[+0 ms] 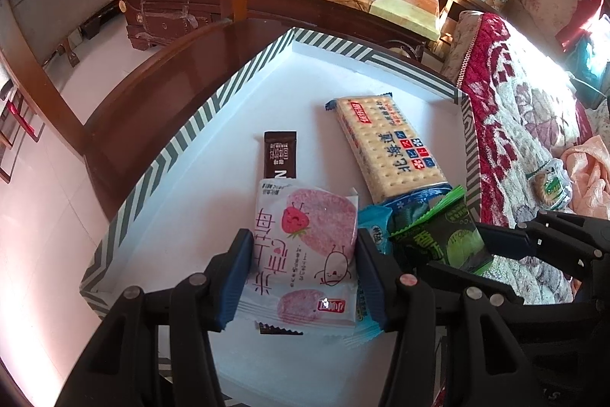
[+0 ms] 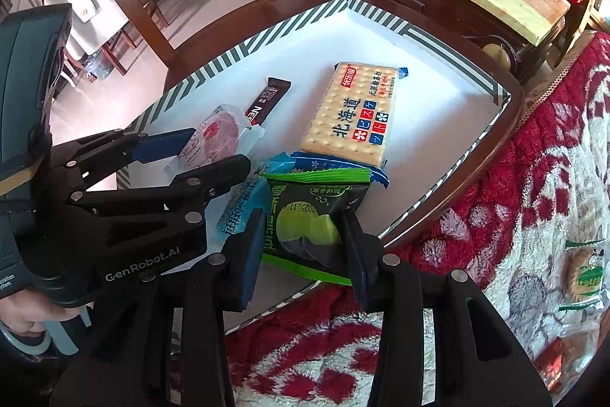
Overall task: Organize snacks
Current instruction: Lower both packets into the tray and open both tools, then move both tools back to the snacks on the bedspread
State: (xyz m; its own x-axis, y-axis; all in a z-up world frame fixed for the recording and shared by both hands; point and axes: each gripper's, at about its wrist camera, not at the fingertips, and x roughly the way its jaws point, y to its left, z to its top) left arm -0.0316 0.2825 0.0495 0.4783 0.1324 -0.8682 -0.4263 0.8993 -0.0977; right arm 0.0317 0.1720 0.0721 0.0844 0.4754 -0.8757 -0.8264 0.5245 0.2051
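— So, what does the left wrist view show?

— The left gripper has its blue pads pressed against both sides of a pink strawberry packet, pinching it just above the white floor of a striped tray. A brown bar lies partly under that packet, with a cracker pack beside it further to the right. A blue packet sits tight against the right pad, and next to it a green packet is held by the right gripper, which reaches in from the right edge.

— And the right wrist view?

— There the right gripper pinches the green packet between its two fingers, over the near rim of the tray. The blue packet touches it on the left, and the cracker pack lies just behind. The left gripper comes in from the left, closed on the pink packet, with the brown bar behind. The tray rests on a wooden chair, beside a red and white blanket where another snack bag lies.
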